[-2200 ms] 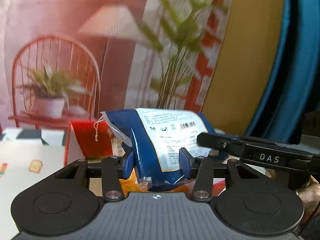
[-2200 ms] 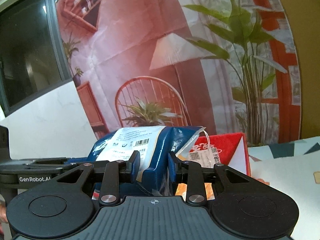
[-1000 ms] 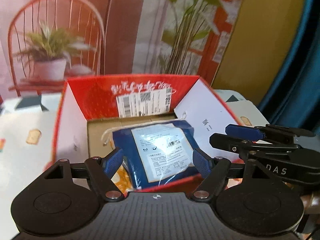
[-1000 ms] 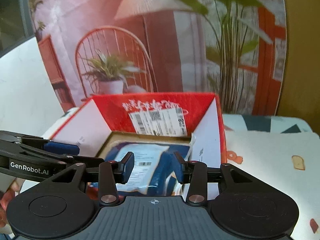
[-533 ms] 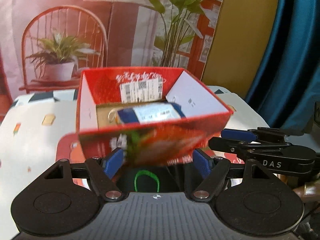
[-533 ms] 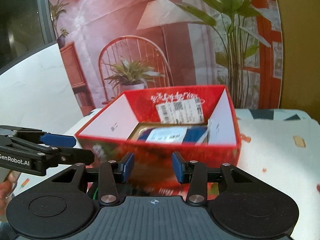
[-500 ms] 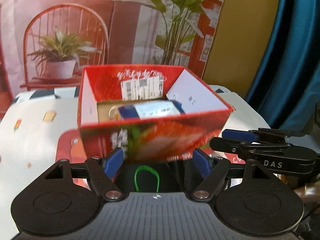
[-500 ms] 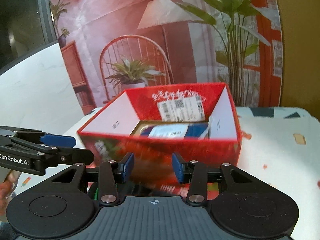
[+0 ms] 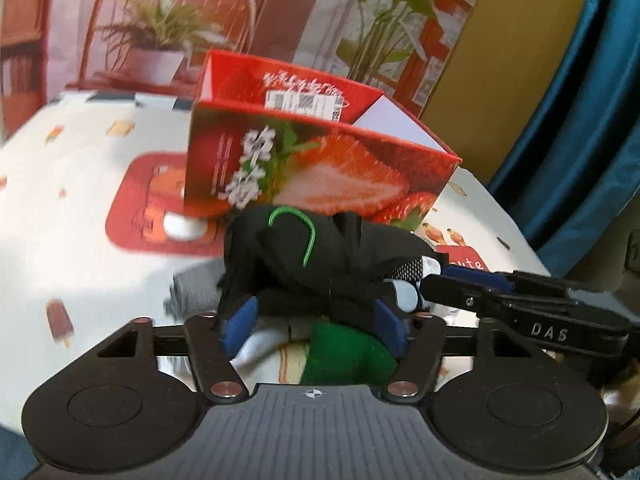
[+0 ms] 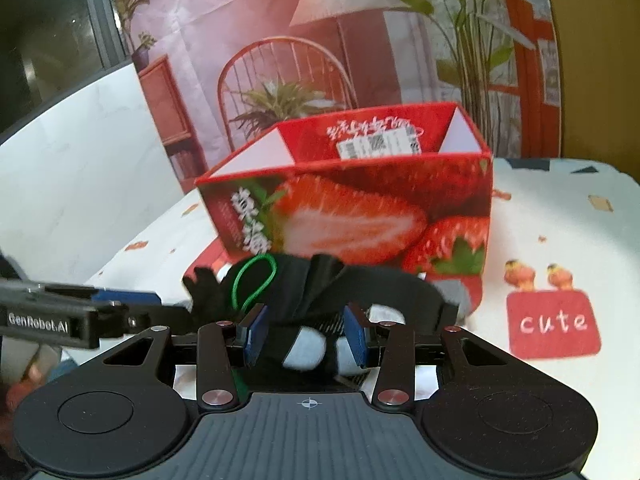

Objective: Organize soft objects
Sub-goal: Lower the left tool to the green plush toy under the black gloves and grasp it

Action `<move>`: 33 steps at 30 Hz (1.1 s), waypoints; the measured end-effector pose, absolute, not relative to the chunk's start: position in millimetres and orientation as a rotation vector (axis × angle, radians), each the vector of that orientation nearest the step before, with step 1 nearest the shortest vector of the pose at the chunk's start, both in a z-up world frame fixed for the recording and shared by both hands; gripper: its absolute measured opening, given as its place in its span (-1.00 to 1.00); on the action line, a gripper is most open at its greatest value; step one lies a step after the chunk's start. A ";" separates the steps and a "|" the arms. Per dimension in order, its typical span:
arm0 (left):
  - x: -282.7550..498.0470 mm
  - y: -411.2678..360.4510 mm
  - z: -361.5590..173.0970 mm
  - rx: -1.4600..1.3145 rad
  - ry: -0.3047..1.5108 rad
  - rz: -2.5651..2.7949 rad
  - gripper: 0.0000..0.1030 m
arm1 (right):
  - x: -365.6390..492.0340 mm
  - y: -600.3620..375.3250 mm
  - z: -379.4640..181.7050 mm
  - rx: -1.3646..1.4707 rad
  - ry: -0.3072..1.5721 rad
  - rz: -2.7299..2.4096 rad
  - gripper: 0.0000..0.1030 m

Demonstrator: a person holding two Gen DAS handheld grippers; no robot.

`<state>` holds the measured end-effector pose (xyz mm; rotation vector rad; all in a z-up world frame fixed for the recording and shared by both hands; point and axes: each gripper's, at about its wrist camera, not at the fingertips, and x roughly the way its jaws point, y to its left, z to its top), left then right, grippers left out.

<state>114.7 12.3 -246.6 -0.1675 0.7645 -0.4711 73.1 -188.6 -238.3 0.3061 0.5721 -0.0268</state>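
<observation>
Tablecloth: black garment, green loop; left tool closing round it, right tool half-open.

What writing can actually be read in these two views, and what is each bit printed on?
"cute": red patch on the tablecloth.
"GenRobot.AI": side of the left gripper.
"DAS": side of the right gripper.
Large white characters on the strawberry box, front and inner wall: too blurred to read.
Barcode label inside the box: too small.

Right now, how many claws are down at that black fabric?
2: the left claw closing with the black fabric between its fingers, and the right claw beside it, straddling the same bundle in front of the strawberry box.
</observation>
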 end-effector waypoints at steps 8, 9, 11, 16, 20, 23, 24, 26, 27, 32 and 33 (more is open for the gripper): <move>110.9 11.9 -259.6 -0.182 0.818 -0.494 0.08 | 60.4 -167.1 -247.0 0.266 0.640 0.045 -0.34; 110.2 12.3 -261.5 -0.182 0.826 -0.492 0.08 | 59.4 -163.8 -248.8 0.259 0.655 0.059 -0.39; 108.1 12.8 -264.1 -0.185 0.839 -0.497 0.07 | 58.6 -159.4 -251.3 0.248 0.680 0.068 -0.44; 107.1 13.5 -269.4 -0.186 0.860 -0.510 0.07 | 59.5 -148.0 -255.1 0.214 0.721 0.115 -0.47; 110.5 13.6 -277.9 -0.215 0.887 -0.528 0.06 | 62.5 -138.9 -260.8 0.185 0.755 0.147 -0.47; 114.4 13.0 -285.8 -0.252 0.906 -0.557 0.06 | 66.4 -140.4 -266.7 0.192 0.773 0.143 -0.47; 115.8 12.2 -288.4 -0.261 0.912 -0.568 0.06 | 68.3 -141.2 -268.8 0.194 0.778 0.142 -0.47; 116.7 10.0 -291.9 -0.265 0.915 -0.583 0.06 | 71.9 -141.8 -272.4 0.189 0.775 0.142 -0.45; 117.1 8.6 -293.3 -0.264 0.917 -0.590 0.06 | 72.7 -142.5 -273.6 0.186 0.769 0.140 -0.45; 117.0 5.4 -297.5 -0.265 0.902 -0.606 0.06 | 74.9 -142.2 -278.0 0.142 0.742 0.116 -0.36; 117.0 5.8 -298.2 -0.269 0.900 -0.604 0.06 | 74.5 -141.4 -278.7 0.135 0.736 0.113 -0.35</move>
